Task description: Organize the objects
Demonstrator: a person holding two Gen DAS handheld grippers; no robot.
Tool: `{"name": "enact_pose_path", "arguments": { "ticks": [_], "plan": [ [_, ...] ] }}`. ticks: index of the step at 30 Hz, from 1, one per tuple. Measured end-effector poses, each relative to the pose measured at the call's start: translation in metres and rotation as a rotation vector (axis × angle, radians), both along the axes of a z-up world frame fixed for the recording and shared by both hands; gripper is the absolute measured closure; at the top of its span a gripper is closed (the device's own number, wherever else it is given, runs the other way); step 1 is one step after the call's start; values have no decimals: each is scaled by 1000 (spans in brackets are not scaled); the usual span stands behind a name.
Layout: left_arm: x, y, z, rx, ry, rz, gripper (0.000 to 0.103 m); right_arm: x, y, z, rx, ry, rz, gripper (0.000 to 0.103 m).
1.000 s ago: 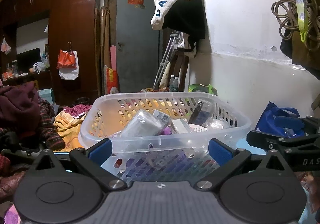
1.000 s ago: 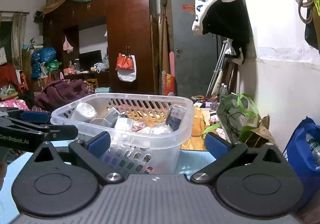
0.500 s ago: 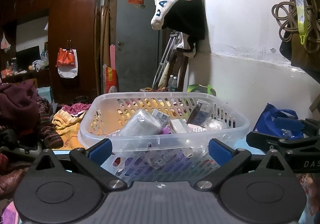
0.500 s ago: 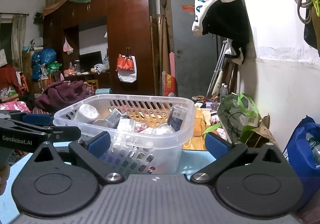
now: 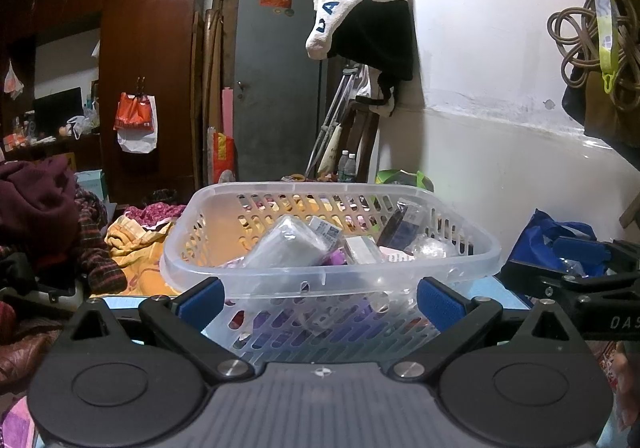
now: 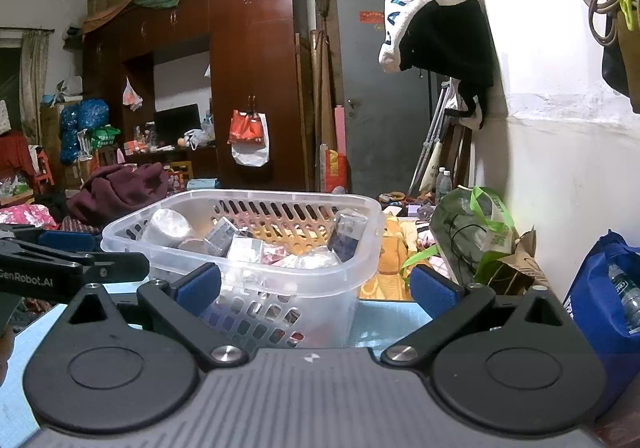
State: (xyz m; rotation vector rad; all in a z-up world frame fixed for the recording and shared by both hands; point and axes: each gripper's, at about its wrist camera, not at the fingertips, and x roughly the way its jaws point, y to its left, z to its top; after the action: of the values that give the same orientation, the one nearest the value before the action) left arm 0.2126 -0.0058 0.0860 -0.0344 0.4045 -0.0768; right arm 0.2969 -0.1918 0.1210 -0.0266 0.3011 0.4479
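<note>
- Cluttered bedroom, with a pale blue tabletop [image 6: 384,318] under both tools.
- Left gripper [image 5: 319,298]: blue pads spread wide, nothing between them, low at 6 o'clock.
- Right gripper [image 6: 316,286]: likewise spread and empty.
- Clear slotted basket [image 5: 332,272] just ahead at 12 o'clock, holding small packets [image 5: 286,248].
- Farther off, dark wardrobe [image 6: 256,80] at 11 o'clock; grey door [image 5: 276,88] beyond.

Both wrist views sit low, near counter [image 6: 376,318] level, facing the room's far door [image 5: 276,88]. Left view: close, square-on to the basket [image 5: 328,284]. Right view: basket [image 6: 256,280] left of centre. Shared: basket, door, wardrobe [image 6: 252,80], hanging jacket [image 5: 364,20].
</note>
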Motion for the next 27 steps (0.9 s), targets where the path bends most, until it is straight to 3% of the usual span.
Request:
{"name": "enact_pose_path", "arguments": {
  "ticks": [27],
  "plan": [
    [0,7,-2,-18,4,8,0,-1,0,-2,-9,-1,4,0]
  ]
}}
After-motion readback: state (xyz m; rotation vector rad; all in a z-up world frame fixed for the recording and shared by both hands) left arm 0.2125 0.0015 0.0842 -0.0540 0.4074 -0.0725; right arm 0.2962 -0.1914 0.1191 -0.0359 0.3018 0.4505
